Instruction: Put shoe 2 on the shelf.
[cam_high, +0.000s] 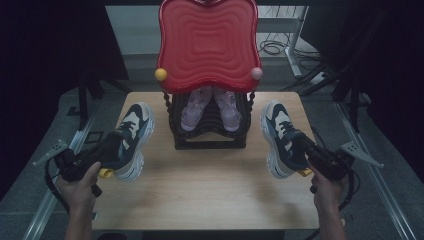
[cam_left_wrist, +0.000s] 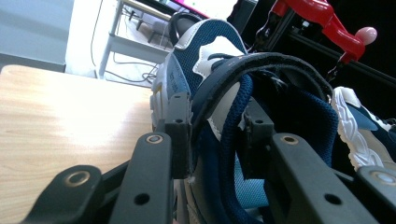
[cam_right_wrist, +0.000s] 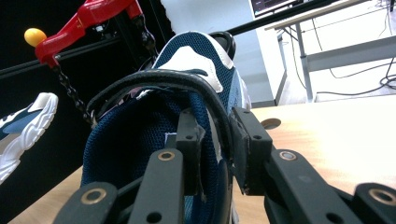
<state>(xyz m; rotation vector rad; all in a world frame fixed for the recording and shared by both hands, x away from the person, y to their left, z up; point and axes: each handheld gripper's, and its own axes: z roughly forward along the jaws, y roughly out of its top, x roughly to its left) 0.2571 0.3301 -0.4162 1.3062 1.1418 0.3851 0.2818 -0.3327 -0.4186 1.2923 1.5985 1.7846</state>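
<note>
Two navy-and-white sneakers lie on the wooden table (cam_high: 210, 180). The left sneaker (cam_high: 134, 131) is on the table's left side, and my left gripper (cam_high: 106, 150) is shut on its heel collar (cam_left_wrist: 219, 93), one jaw inside the shoe and one outside. The right sneaker (cam_high: 278, 132) lies on the right side, with my right gripper (cam_high: 305, 146) shut on its heel collar (cam_right_wrist: 205, 100) the same way. In the left gripper view the right sneaker (cam_left_wrist: 362, 133) shows beyond; in the right gripper view the left sneaker (cam_right_wrist: 25, 126) shows at far left.
A black shoe rack (cam_high: 209, 135) stands at the back middle of the table, holding a pair of pink shoes (cam_high: 210, 107). A red wavy tray top (cam_high: 207, 42) with a yellow knob (cam_high: 160, 74) and a pink knob (cam_high: 256, 73) caps it.
</note>
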